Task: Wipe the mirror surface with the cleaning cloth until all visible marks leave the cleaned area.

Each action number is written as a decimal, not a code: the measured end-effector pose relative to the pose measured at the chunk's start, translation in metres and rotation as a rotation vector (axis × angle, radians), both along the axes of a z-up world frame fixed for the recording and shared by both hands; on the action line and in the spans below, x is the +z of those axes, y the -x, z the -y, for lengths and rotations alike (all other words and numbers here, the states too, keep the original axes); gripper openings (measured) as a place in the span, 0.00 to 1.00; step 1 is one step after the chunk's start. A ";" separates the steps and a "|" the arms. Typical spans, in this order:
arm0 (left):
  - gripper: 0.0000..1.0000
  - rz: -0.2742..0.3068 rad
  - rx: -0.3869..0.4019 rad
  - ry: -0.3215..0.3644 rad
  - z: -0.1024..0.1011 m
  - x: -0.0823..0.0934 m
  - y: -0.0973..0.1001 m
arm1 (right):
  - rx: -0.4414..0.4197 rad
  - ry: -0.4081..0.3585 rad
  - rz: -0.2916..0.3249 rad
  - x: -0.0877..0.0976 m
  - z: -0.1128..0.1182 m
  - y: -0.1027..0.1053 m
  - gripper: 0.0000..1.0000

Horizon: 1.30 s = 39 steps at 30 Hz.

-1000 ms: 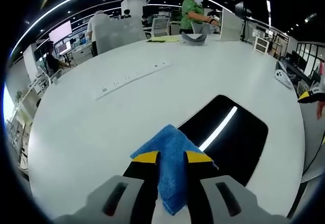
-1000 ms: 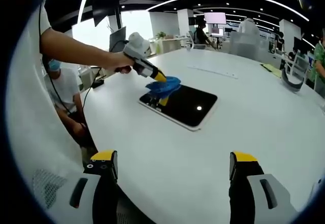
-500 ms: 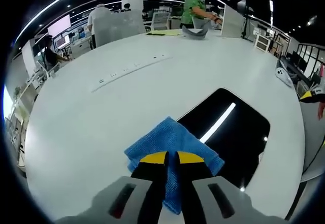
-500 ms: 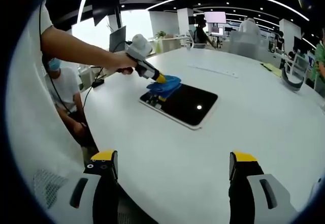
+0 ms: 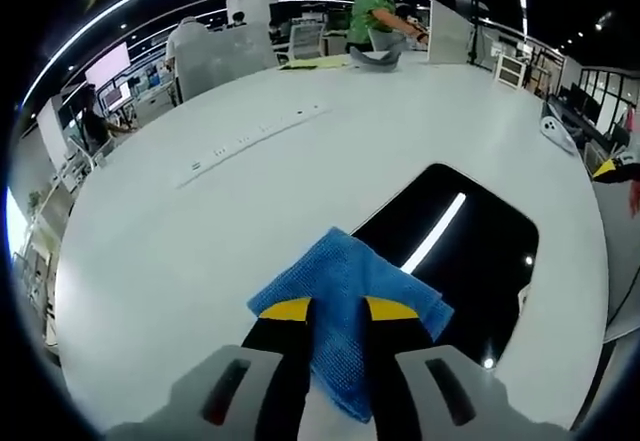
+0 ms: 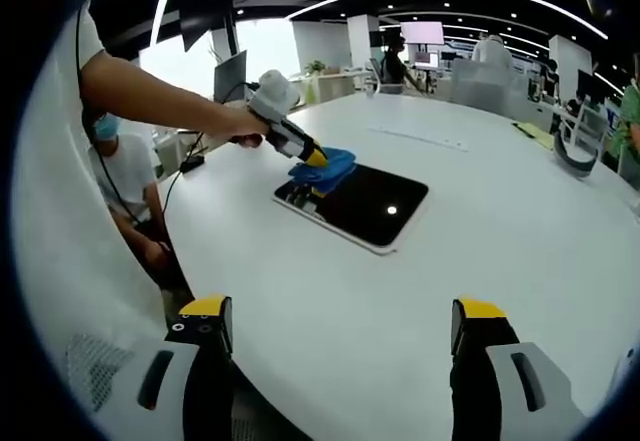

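Observation:
A dark rectangular mirror (image 5: 470, 261) (image 6: 370, 204) lies flat on the white table (image 5: 200, 221), reflecting a ceiling light strip. My left gripper (image 5: 338, 309) is shut on a blue cleaning cloth (image 5: 345, 291), which rests on the mirror's near left corner. In the right gripper view the left gripper (image 6: 316, 159) comes in from the left in a person's hand, pressing the blue cloth (image 6: 328, 169) on the mirror's far left corner. My right gripper (image 6: 342, 326) hangs open over the bare table, well short of the mirror, with nothing between its yellow-tipped fingers.
A long white power strip (image 5: 255, 141) lies on the table beyond the mirror. A grey headset-like object (image 5: 378, 58) and yellow papers (image 5: 320, 62) sit at the far edge. People stand at the far side, and one sits (image 6: 125, 186) beside the table.
The left gripper and cloth shifted slightly back and forth over the mirror's corner. The right gripper has stayed still and open.

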<state>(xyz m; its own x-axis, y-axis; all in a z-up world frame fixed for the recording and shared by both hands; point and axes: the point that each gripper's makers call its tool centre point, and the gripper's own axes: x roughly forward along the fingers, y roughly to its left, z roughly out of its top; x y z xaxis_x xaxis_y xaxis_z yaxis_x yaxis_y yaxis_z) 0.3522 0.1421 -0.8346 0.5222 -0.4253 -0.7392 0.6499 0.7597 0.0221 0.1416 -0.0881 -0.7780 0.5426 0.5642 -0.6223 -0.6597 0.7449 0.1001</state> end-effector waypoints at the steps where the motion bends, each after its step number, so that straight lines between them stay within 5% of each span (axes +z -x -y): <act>1: 0.18 0.001 -0.001 0.001 0.000 0.000 0.000 | 0.000 0.001 0.000 0.000 0.000 0.000 0.90; 39: 0.19 0.008 -0.026 0.014 0.011 -0.002 -0.005 | 0.002 0.002 0.002 0.000 0.000 0.001 0.90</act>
<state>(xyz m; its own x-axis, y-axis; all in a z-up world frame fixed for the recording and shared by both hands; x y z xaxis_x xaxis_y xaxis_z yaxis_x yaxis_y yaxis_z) 0.3577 0.1308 -0.8365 0.5169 -0.4490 -0.7288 0.6689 0.7431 0.0166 0.1407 -0.0882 -0.7777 0.5429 0.5639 -0.6224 -0.6614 0.7437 0.0969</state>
